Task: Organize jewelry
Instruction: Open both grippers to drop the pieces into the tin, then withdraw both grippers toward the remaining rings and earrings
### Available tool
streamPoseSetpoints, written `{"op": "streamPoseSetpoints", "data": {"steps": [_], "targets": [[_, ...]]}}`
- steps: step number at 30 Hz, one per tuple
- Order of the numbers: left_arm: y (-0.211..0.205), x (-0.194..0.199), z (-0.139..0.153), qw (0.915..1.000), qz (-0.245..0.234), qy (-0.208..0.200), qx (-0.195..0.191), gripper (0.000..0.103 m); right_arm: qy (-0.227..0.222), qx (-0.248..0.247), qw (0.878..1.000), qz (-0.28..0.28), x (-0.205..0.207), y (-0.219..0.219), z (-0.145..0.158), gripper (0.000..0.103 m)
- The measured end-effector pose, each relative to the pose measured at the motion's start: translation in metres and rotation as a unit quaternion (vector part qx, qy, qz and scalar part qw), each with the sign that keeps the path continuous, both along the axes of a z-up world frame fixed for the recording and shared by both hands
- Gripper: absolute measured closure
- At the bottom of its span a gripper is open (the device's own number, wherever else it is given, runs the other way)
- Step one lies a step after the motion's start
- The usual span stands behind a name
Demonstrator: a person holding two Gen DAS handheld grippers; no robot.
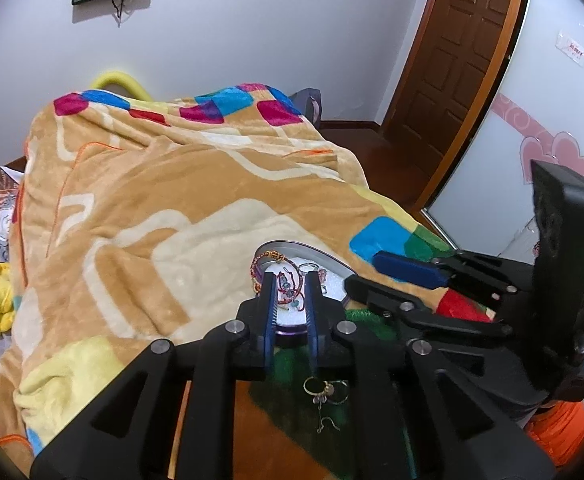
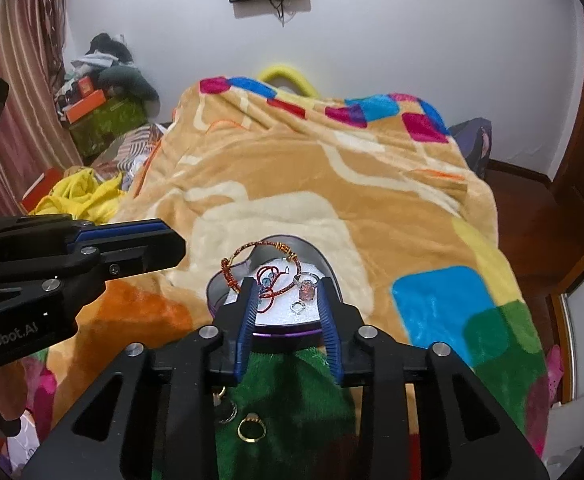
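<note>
Support surface: bed covered by a tan plush blanket (image 2: pixel 292 184) with coloured squares along its far and right edges. A round tin (image 2: pixel 323 258) with a white insert sits directly on the blanket, near centre. Loose on the green patch at the near edge: a gold ring (image 2: pixel 252 429) and a dark ring (image 2: pixel 228 412) just left of it.

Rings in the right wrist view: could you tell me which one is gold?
The gold ring lying on the green blanket patch, outside the tin; the tin's rings are silver.
</note>
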State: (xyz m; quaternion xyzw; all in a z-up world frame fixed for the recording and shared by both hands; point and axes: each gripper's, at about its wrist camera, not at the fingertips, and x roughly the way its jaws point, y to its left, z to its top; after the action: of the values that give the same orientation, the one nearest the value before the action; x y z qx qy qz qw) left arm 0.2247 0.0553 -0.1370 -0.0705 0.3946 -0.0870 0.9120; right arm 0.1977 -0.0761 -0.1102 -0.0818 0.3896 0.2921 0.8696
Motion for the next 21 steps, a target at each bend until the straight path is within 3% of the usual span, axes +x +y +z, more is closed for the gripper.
{"op": "streamPoseSetpoints", "data": {"steps": [4,6,8,21], "targets": [[0.001,-0.011,0.007,1.0000,0.005,-0.004,0.006,0.088,-0.010,0.004,1.000,-0.005,-0.010,-0.005,0.011,0.074],[0.002,-0.018,0.009,0.9999,0.009,-0.007,0.009,0.079,-0.015,0.006,1.000,-0.007,-0.016,-0.008,0.016,0.074],[0.002,-0.024,0.011,0.9998,0.010,-0.009,0.011,0.075,-0.019,0.008,1.000,-0.009,-0.023,-0.011,0.020,0.074],[0.007,-0.052,-0.003,0.9994,0.021,0.016,0.022,0.075,-0.011,0.015,1.000,-0.014,-0.051,-0.023,0.018,0.074]]}}
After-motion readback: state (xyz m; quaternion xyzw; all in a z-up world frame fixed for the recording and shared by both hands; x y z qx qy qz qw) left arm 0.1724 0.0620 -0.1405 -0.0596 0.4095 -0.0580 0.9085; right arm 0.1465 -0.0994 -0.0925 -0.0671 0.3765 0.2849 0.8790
